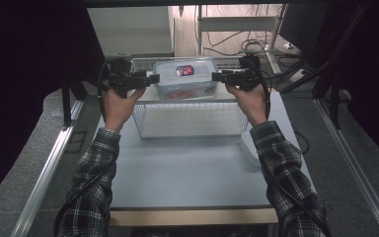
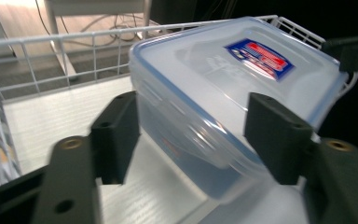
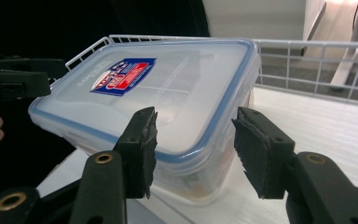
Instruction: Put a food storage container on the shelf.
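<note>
Clear plastic box (image 1: 185, 79) with a blue-sealed lid and a red-and-blue label sits held between both grippers above the white wire basket (image 1: 190, 121), near its far rim; the basket stands at the table's (image 1: 187, 173) far end, with bare grey surface open toward the person. Left gripper (image 2: 191, 135): jaws spread around the box's rounded end; whether the pads press it, I cannot tell. Right gripper (image 3: 193, 149): jaws likewise spread about the opposite end; contact uncertain. Basket floor looks smooth and white; wire sides are thin and open.
</note>
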A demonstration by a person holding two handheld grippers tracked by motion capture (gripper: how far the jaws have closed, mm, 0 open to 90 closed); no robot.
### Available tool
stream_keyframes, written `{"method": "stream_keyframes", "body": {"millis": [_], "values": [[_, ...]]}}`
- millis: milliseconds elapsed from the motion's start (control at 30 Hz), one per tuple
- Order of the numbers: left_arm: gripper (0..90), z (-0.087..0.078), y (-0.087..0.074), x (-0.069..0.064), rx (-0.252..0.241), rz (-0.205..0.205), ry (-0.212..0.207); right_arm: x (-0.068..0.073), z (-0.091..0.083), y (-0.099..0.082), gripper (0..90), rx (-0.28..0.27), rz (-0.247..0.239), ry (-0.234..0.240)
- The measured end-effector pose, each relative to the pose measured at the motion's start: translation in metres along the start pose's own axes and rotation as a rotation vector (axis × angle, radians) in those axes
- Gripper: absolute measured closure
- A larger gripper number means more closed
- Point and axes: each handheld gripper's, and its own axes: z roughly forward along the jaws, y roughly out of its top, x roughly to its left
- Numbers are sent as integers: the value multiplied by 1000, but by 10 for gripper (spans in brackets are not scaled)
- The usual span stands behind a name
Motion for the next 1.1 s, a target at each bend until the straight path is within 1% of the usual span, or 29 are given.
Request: {"method": "stream_keyframes", "body": {"millis": [67,100,133,233,300,367,400,433,500,533,567,633,700,767,800,833,900,1067,1100], "values": [[411,-8,-3,-7,-18,32,-6,1,-5,-1,504,-10,-22,2],[454,-12,-6,-10,-29,47,-12,2,-8,-2,521,-18,-30,9],[467,-16,-9,-14,-38,58,-17,2,-11,-3,531,-27,-38,14],[595,-24,-22,-23,-57,80,-37,5,-21,-8,633,-39,-60,22],[704,-27,-31,-27,-53,88,-57,7,-26,-14,735,-40,-81,21],[774,-25,-38,-31,-31,100,-78,9,-31,-20,800,-36,-94,15],[819,-25,-38,-31,-31,100,-78,9,-31,-20,800,-36,-94,15],[854,-20,-42,-34,-1,116,-76,10,-32,-27,861,-21,-98,43],[873,-14,-43,-33,14,115,-67,11,-30,-30,874,-5,-104,49],[878,-14,-43,-33,14,115,-67,11,-30,-30,874,-5,-104,49],[885,-8,-43,-31,23,111,-57,13,-26,-33,877,13,-119,47],[888,-4,-43,-30,25,114,-38,14,-22,-34,877,24,-125,53],[893,-1,-41,-28,23,111,-39,16,-17,-35,876,35,-134,52],[894,1,-39,-26,24,115,-25,16,-14,-36,876,45,-136,55],[894,1,-39,-26,24,115,-25,16,-14,-36,876,45,-136,55],[893,3,-37,-24,26,109,-16,17,-8,-36,876,50,-137,56],[893,4,-35,-23,29,109,-5,18,-5,-36,876,55,-140,56],[890,8,-31,-21,36,107,-7,19,2,-37,876,64,-152,45],[890,9,-31,-22,39,117,-6,19,3,-37,876,67,-153,47]]}}
